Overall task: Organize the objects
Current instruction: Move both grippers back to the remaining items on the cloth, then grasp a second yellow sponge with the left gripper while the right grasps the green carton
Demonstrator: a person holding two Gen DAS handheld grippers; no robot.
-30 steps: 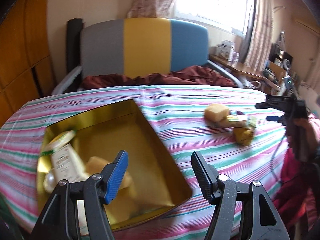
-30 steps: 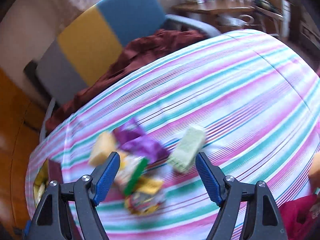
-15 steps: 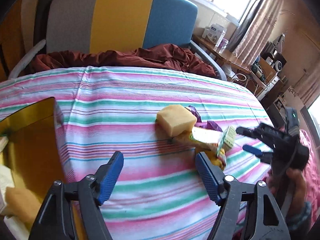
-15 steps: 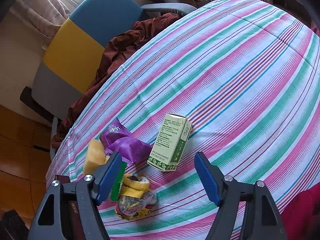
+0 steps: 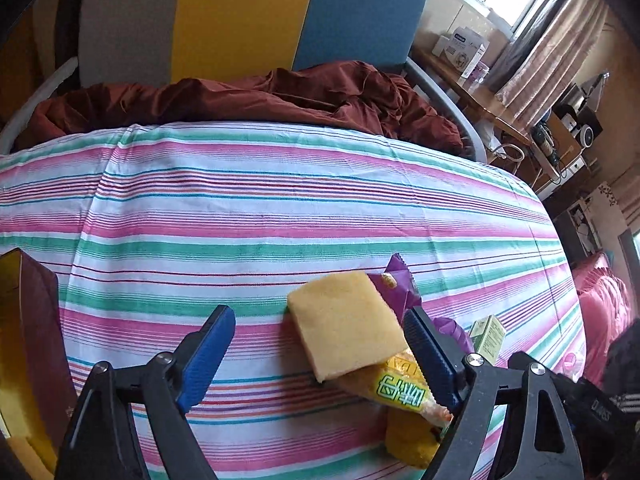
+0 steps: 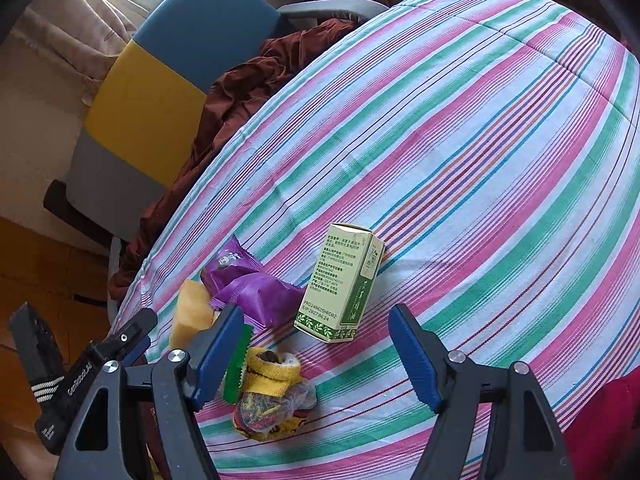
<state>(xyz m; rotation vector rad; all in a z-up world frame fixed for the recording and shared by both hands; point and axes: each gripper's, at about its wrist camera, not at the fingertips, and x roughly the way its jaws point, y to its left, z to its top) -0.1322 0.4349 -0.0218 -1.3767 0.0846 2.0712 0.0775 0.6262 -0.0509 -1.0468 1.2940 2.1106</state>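
A yellow sponge [image 5: 344, 320] lies on the striped tablecloth [image 5: 256, 216], on top of a yellow snack packet [image 5: 400, 394] and beside a purple wrapper [image 5: 398, 280]. My left gripper [image 5: 320, 356] is open and empty just in front of the sponge. In the right wrist view my right gripper [image 6: 316, 350] is open and empty above a green and white carton [image 6: 340, 284]. Left of the carton lie the purple wrapper [image 6: 248, 284], the sponge [image 6: 192, 314] and a yellow sock bundle [image 6: 272, 396]. The carton also shows in the left wrist view [image 5: 490, 334].
A gold tin [image 5: 24, 344] with dark outer walls stands at the table's left edge. A chair with grey, yellow and blue panels [image 5: 240, 20] holds a maroon cloth [image 5: 248, 96] behind the table. A desk with clutter [image 5: 500, 92] is at the back right.
My left gripper has swung right, away from the gold tin, and come close to the sponge. My right gripper has moved down toward the carton and the pile. Both stay open.
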